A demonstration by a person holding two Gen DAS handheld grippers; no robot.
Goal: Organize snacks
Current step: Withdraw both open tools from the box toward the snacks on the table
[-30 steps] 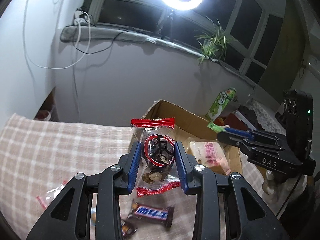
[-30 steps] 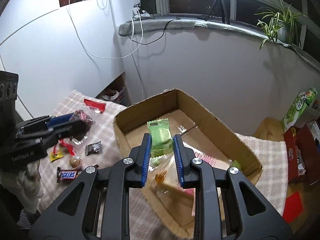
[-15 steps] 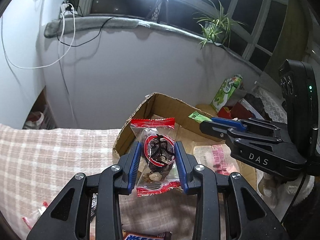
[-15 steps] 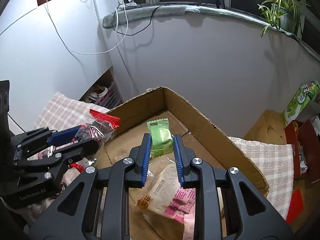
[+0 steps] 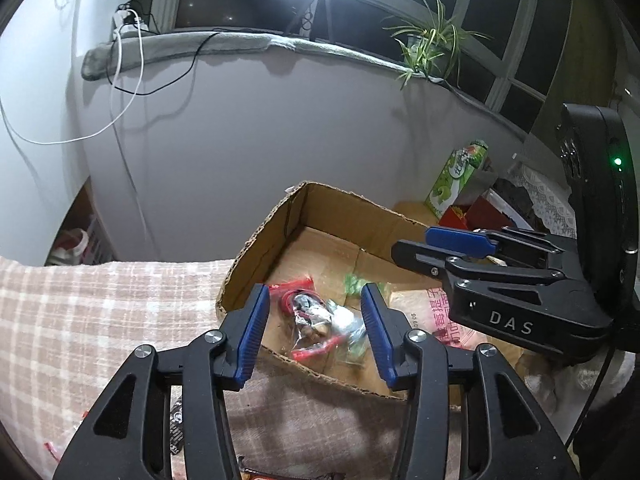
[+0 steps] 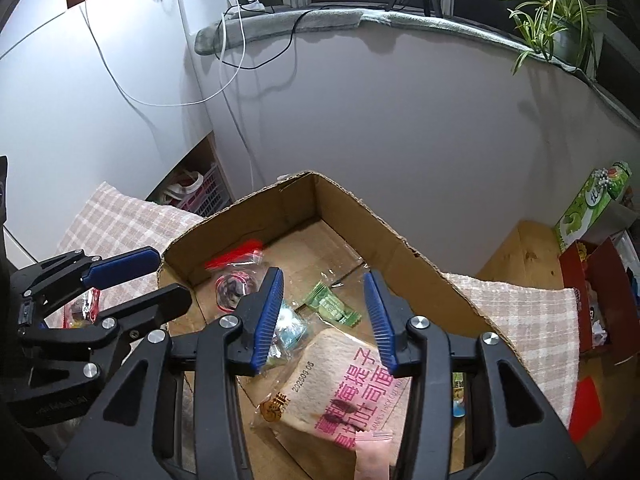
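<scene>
- The cardboard box (image 6: pixel 384 248) is now seen filling the middle of both wrist views; a second ago it sat lower and further off, so both tools have been carried in over its open top.
- The checked cloth (image 5: pixel 100 308) is seen under and around the box, with a few loose snacks left on it at the lower edge of the left wrist view, so more sorting is judged to remain.
- The left gripper (image 5: pixel 314 332) is now seen spread, its jaws having just been opening; nothing is pinched between the blue pads.
- The right gripper (image 6: pixel 324 316) is likewise seen parted, jaws just opened, with nothing pressed between them.
- The bread packet (image 6: pixel 344 392) is seen lying flat on the box floor, below the right gripper.
- The red-edged nut packet (image 5: pixel 308 316), clamped in the left gripper half a second ago, is now seen loose in the near left corner of the box, blurred as if not yet settled.
- The green candy (image 6: pixel 332 306), held by the right gripper until a moment ago, is now seen resting on the box floor beside the bread packet.
- Two snacks are thus judged delivered at once.
</scene>
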